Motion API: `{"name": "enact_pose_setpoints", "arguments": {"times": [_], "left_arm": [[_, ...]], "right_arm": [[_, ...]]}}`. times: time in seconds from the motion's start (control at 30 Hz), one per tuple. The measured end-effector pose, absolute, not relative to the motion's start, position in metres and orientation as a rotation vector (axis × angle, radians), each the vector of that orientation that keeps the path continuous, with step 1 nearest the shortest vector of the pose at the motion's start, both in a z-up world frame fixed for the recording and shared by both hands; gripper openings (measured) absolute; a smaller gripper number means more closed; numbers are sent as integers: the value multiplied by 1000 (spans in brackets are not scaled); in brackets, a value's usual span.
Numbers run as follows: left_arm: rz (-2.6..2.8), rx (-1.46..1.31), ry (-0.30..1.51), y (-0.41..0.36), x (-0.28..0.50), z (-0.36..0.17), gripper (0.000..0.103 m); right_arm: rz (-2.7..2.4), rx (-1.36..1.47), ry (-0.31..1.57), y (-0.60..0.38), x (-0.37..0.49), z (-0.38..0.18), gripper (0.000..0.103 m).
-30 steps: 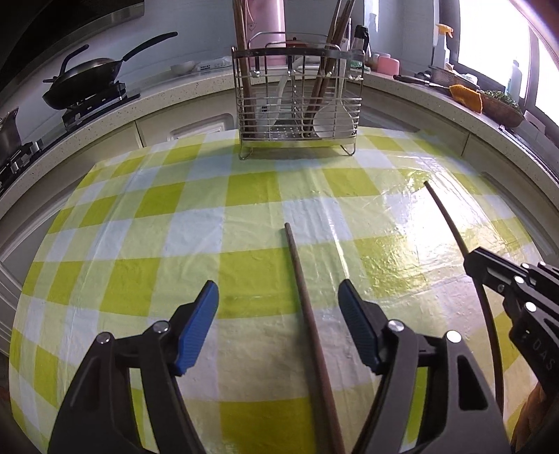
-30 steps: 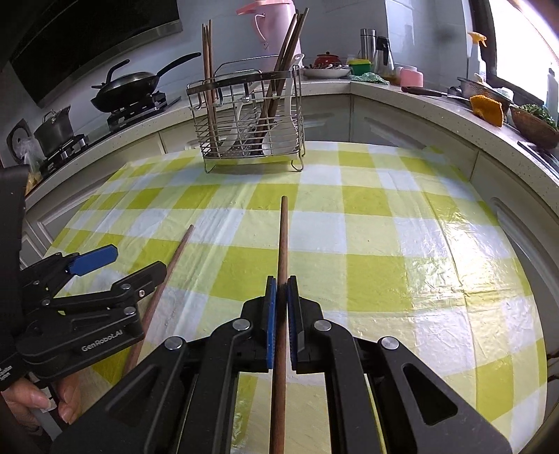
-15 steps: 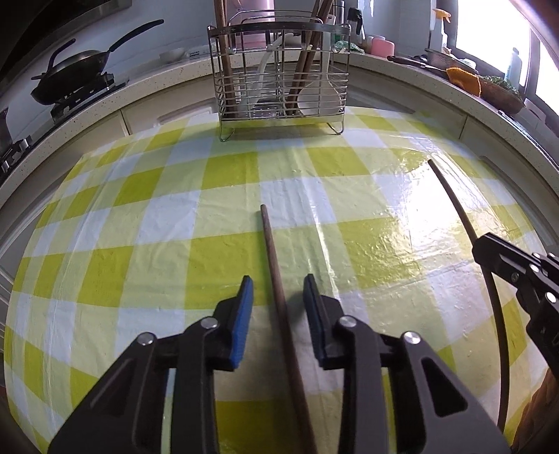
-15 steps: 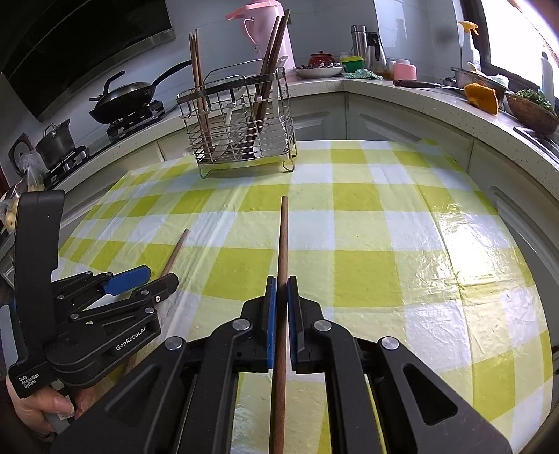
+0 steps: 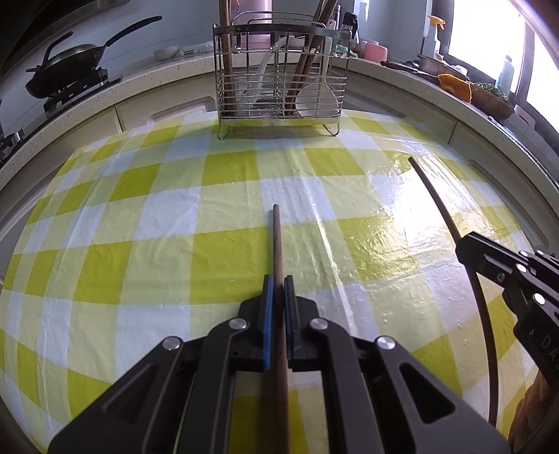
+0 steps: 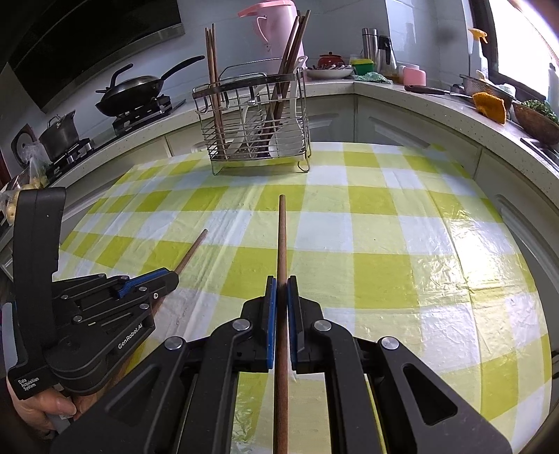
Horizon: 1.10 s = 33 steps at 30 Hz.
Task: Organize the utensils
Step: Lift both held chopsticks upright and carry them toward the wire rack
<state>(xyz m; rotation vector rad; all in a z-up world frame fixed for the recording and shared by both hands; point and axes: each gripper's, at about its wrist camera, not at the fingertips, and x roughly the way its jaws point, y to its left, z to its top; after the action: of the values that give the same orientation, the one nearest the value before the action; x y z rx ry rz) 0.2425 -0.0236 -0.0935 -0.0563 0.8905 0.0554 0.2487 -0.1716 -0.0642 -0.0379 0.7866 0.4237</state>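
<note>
Left gripper: jaws clamped on one brown chopstick. Right gripper: jaws clamped on second chopstick. Both sticks point toward wire utensil rack, well short of it, over checked table.

Two grippers: left and right. Two loose chopsticks (one per gripper): one and one. One rack, one tablecloth, one wok, one pot, one pink jug.
</note>
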Motion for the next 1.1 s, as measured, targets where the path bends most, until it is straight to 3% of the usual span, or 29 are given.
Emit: {"name": "enact_pose_setpoints", "arguments": {"times": [1.1], "left_arm": [[62, -43, 552, 16, 203, 40, 6]], "right_arm": [[505, -22, 559, -132, 251, 26, 6]]}}
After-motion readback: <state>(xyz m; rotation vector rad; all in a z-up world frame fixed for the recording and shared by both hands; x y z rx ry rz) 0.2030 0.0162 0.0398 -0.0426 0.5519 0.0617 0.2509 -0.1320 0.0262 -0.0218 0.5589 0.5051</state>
